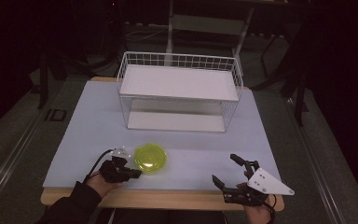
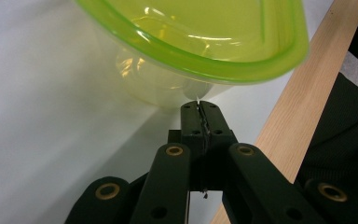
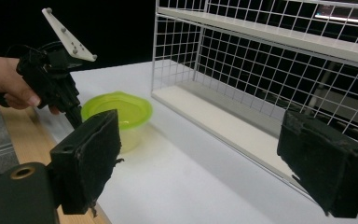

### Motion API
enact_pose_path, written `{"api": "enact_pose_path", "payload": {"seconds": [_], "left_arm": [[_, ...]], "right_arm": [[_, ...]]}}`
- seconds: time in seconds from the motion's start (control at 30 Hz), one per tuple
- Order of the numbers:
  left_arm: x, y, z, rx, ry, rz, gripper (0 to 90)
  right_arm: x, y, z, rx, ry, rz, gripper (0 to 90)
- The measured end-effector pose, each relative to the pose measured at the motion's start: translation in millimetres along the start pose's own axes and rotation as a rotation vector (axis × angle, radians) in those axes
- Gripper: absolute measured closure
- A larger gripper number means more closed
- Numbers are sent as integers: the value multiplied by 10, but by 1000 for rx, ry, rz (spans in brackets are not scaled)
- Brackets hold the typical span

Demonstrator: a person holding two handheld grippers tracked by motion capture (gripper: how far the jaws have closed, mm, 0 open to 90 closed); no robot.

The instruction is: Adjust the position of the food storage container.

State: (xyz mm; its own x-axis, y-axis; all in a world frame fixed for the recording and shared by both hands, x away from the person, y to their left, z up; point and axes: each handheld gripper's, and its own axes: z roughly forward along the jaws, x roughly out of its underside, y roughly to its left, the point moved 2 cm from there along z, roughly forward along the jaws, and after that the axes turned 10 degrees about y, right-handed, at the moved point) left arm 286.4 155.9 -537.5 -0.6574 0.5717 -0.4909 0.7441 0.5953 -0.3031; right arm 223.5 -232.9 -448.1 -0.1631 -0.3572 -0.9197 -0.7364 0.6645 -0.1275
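Beside the wire rack [image 1: 179, 93] sits a green plastic bowl [image 1: 150, 157] — left hand-held gripper [image 1: 133, 173] pinched shut at its rim, right hand-held gripper [image 1: 224, 170] wide, empty — shelving seemingly undone.

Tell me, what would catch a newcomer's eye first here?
The bright green bowl stands out near the front of the pale table, with the left gripper shut right beside it. Behind stands a white wire shelf rack, and the right gripper waits open at the front right.

left tool [image 1: 133, 173] beside green bowl [image 1: 150, 157], right tool [image 1: 227, 171] apart.
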Motion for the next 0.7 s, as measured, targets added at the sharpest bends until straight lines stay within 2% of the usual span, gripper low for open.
{"api": "enact_pose_path", "payload": {"seconds": [0.1, 0.23, 0.37, 0.47, 0.57, 0.7], "left_arm": [[16, -8, -36, -6, -6, 0, 900], [34, 87, -107, -43, -38, -49, 900], [29, 189, -131, -84, -47, -93, 900], [21, 253, -125, -95, -57, -118, 900], [-2, 266, -106, -75, -60, -132, 900], [-42, 215, -38, -64, -44, -114, 900]], "right_arm": [[3, -1, 1, -1, 3, -3, 132], [2, -4, 1, 0, 2, 0, 132], [0, -1, -1, 3, 2, -2, 132], [4, -5, 7, -1, 5, 2, 133], [8, -4, 16, -3, 8, 0, 133], [6, -3, 14, -4, 7, 0, 133]]}}
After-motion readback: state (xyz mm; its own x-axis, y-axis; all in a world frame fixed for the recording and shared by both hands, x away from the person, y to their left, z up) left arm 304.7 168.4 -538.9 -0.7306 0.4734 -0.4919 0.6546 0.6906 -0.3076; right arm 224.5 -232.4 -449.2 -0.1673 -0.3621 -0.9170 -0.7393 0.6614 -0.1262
